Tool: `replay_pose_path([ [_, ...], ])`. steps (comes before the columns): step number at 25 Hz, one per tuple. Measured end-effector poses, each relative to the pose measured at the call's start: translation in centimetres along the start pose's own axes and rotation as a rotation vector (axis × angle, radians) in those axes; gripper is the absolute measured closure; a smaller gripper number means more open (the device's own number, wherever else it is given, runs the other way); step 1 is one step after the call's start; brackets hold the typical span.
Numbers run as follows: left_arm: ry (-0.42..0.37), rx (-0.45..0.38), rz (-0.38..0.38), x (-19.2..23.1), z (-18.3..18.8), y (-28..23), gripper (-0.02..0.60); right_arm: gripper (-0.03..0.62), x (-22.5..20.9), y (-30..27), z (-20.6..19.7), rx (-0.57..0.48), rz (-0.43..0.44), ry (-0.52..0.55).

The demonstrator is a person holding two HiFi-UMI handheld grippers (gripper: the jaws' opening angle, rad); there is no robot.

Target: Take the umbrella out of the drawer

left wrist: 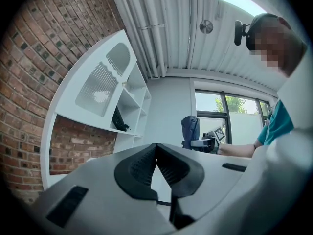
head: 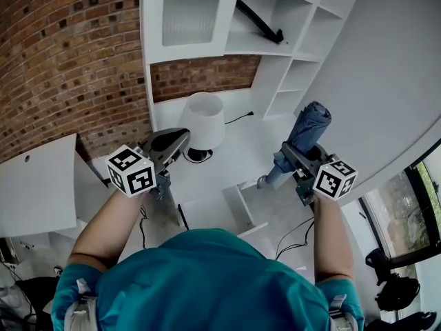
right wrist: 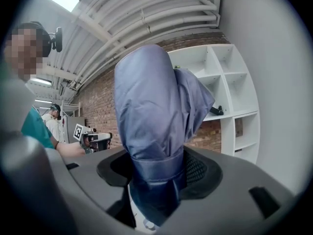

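Clamping the folded blue-grey fabric umbrella (right wrist: 151,102) at its strap, the grey right gripper (right wrist: 155,173) holds it over the open white drawer (head: 207,214); the left gripper (left wrist: 156,151) has its jaws together, empty.

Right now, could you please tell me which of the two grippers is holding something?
The right gripper: its jaws are clamped on the folded blue umbrella. The left gripper has its jaws closed together with nothing between them.

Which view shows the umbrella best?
Right gripper view: the folded blue umbrella fills the frame, clamped in the right tongs. Head view shows it whole but smaller; left gripper view, just a small distant shape.
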State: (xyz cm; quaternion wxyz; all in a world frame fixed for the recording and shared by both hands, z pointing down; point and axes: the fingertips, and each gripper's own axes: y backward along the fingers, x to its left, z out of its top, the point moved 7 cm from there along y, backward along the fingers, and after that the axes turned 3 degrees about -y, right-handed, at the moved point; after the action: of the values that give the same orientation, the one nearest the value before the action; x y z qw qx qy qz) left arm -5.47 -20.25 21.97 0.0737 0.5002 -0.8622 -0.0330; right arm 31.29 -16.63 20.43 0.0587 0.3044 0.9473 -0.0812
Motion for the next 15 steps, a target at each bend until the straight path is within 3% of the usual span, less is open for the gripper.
replay_pose_path([
  [15, -0.032, -0.020, -0.004, 0.2, 3.0, -1.2, 0.569, 0.330, -0.5, 0.5, 4.5, -0.033, -0.031, 0.029],
])
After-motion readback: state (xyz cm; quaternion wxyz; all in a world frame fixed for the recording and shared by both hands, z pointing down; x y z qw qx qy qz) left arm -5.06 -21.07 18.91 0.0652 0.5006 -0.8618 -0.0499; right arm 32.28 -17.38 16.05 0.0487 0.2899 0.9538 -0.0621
